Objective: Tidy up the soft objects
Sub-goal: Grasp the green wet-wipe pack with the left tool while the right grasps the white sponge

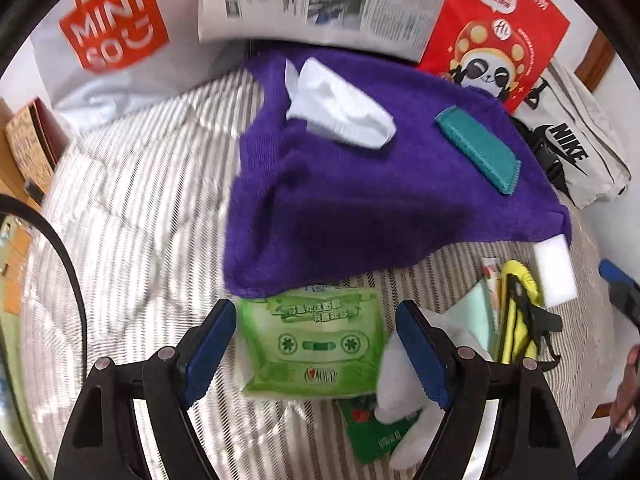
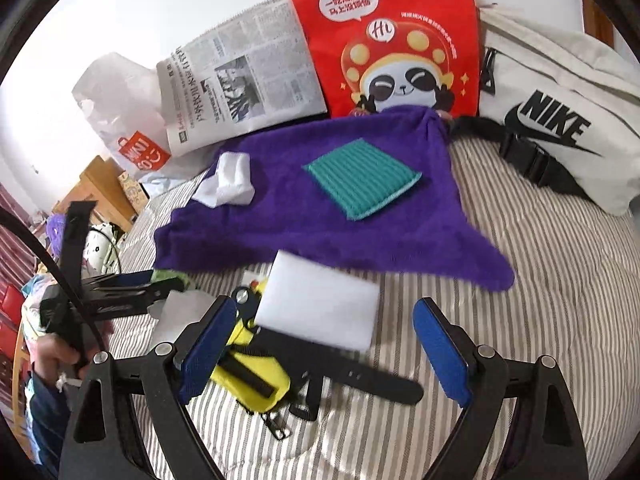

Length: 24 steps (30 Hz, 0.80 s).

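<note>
In the left wrist view the left gripper (image 1: pixel 316 344) stands with its blue pads apart and nothing clamped, low in the frame; between them lies a green wet-wipe pack (image 1: pixel 316 344), flat on the bedding, with a crumpled white tissue (image 1: pixel 400 380) just beside the right-hand pad. The right gripper (image 2: pixel 324 344), seen in its own view, is likewise spread and empty, its pads either side of a white sponge block (image 2: pixel 320 304) and a yellow pouch (image 2: pixel 252 380) with black straps, both lying at lower centre. Above these, across the middle of both frames, a purple towel (image 2: pixel 320 232) is spread out, plush and slightly rumpled, its near corner drawn to a point at the right. On it rest a teal ribbed pad (image 2: pixel 362 178), square with a pale edge, and a balled white cloth (image 2: pixel 230 180) toward the left. Everything lies on a grey-and-white striped quilt (image 2: pixel 540 280). Along the top edge lean a newspaper (image 2: pixel 240 84), a red panda-print bag (image 2: pixel 400 40), a white Nike bag (image 2: pixel 560 112) at upper right and a white Miniso bag (image 2: pixel 124 132) at upper left, against a white wall. Wooden furniture (image 2: pixel 108 188) shows at the left edge.
</note>
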Available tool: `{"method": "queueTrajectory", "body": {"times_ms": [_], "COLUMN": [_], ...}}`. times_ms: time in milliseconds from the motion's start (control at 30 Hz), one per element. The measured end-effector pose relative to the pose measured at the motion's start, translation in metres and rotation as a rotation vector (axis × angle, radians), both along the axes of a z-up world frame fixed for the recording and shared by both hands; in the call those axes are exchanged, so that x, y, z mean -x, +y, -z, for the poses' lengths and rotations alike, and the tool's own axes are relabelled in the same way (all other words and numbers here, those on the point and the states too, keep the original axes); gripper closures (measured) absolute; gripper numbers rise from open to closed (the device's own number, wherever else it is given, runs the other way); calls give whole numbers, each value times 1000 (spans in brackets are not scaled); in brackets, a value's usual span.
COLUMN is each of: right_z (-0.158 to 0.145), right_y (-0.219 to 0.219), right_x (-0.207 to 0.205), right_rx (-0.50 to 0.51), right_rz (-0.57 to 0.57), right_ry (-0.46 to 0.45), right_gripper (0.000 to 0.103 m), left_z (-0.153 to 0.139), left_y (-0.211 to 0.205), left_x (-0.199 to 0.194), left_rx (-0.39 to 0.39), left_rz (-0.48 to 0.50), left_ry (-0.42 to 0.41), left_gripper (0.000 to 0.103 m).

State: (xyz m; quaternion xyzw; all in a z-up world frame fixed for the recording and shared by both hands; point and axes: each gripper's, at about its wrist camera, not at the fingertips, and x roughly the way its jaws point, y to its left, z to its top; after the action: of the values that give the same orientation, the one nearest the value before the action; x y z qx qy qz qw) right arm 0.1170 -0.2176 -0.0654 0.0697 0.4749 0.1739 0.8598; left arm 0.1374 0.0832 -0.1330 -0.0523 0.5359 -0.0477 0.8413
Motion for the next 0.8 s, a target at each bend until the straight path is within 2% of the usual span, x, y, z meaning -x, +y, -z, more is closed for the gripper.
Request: {"method": "queueTrajectory", "body": {"times_ms": [100, 233, 333, 367, 433, 567, 800], "right_z": [4, 11, 13, 14, 14, 16, 23], "right_y": [0, -4, -8, -9, -13, -17, -4], "right_x": [8, 16, 18, 19, 19, 15, 3], "right_rx": [9, -1, 0, 3, 2, -7, -29], "right_rz": [-4, 5, 15, 20, 33, 50, 56], "right_ry": [10, 30, 36, 36, 33, 47, 85], "right_gripper": [13, 13, 13, 13, 13, 13, 13], "left_z": [10, 15, 15, 14, 13, 8, 15], "left_y": [-7, -19, -10, -5, 8, 22, 20], "left_x": [-1, 4, 12, 15, 23, 40, 46], "left_rx": [-52, -160, -145, -135, -124, -82, -135], "left_rz": [-2, 16, -5, -17, -55, -58, -46], "left_ry": [12, 11, -2, -14, -38, -69, -91], "left_gripper": [22, 20, 23, 32, 32, 32, 31]}}
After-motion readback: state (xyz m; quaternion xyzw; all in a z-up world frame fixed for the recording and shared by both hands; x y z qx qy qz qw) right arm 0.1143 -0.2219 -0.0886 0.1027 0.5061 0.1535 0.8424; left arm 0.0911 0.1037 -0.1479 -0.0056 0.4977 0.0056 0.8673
